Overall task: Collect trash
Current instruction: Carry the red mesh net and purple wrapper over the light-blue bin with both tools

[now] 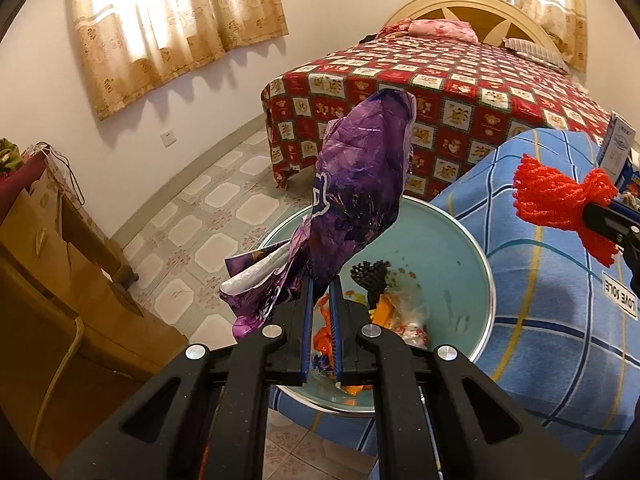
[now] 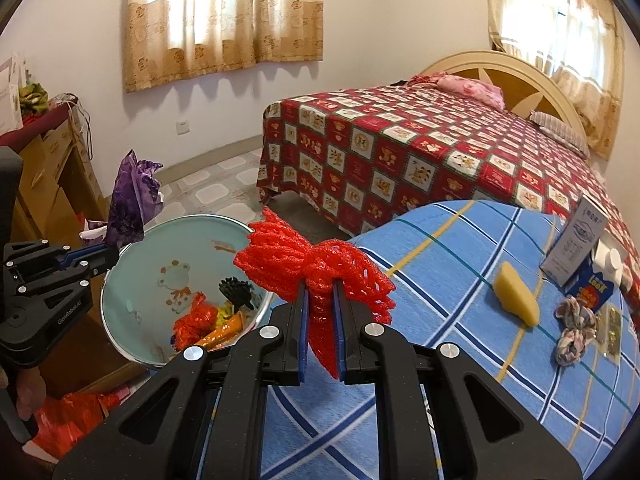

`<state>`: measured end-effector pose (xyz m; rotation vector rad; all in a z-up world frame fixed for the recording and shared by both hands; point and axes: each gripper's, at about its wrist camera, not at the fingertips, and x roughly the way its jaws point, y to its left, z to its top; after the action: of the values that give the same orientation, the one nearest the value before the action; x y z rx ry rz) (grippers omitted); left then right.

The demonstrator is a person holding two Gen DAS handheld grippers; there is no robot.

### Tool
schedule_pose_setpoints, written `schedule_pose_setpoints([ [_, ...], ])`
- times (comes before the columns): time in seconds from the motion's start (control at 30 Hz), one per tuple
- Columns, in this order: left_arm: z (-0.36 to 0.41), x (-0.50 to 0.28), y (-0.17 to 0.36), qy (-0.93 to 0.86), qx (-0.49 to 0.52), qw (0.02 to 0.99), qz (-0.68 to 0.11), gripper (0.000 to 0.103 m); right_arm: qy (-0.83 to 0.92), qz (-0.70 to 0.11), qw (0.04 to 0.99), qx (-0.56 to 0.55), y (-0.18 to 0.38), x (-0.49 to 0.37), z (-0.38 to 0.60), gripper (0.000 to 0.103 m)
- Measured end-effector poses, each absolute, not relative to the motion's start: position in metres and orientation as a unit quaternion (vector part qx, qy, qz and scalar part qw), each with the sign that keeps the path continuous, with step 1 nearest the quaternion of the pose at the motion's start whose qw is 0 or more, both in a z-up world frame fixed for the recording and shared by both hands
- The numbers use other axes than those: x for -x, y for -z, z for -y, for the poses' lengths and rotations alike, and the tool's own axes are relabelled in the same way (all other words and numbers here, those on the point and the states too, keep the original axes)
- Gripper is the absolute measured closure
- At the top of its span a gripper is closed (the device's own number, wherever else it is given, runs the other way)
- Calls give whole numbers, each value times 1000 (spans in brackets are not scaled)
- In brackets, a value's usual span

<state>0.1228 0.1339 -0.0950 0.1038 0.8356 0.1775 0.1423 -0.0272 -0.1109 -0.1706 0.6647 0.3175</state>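
My left gripper [image 1: 321, 280] is shut on a crumpled purple wrapper [image 1: 352, 184] and holds it above a pale green basin [image 1: 440, 232] that has orange, red and black trash in it. The wrapper also shows in the right wrist view [image 2: 130, 200], over the basin's [image 2: 160, 248] left rim. My right gripper [image 2: 320, 286] is shut on a red foam net [image 2: 304, 268] and holds it over the blue checked cloth [image 2: 440, 320], just right of the basin. The net also shows in the left wrist view [image 1: 560, 204].
On the blue cloth lie a yellow wedge [image 2: 516, 294], a white and blue carton [image 2: 580, 256] and a crumpled floral scrap [image 2: 574, 330]. A bed with a red checked cover [image 2: 400, 152] stands behind. A wooden cabinet [image 1: 48, 264] is at the left. A red bag [image 2: 72, 416] lies on the floor.
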Motion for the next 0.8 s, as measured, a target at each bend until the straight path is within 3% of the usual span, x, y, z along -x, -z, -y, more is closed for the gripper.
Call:
schedule_pose_setpoints([
  [0.8, -158, -125, 97, -118, -36, 907, -403, 95, -172, -320, 927, 98, 110, -149, -1, 92],
])
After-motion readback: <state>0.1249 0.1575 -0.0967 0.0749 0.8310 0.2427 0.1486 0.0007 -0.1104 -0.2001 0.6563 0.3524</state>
